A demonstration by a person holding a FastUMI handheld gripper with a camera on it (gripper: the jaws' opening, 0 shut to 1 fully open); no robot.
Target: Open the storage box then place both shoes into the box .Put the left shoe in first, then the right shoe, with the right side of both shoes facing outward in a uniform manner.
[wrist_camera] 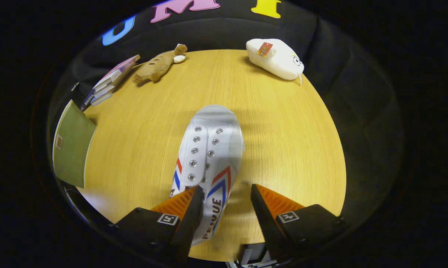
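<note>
Gripper (226, 193) fingers apart, straddling heel of white shoe (209, 156); toe at 12 o'clock on wooden table (283, 149).

White sneaker (209, 156) with red and blue chevrons

It lies on a yellow-tan wood-grain table (283, 141), near a brown plush (159, 66), a white plush (276, 57) and an olive-green panel (73, 145).

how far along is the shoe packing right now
Nothing looks packed yet. In hand: the jaws stand open around the heel end of the white shoe on the wooden table, the gripper not clamped. Left: gripping it and boxing both shoes; no box or second shoe is visible.
</note>
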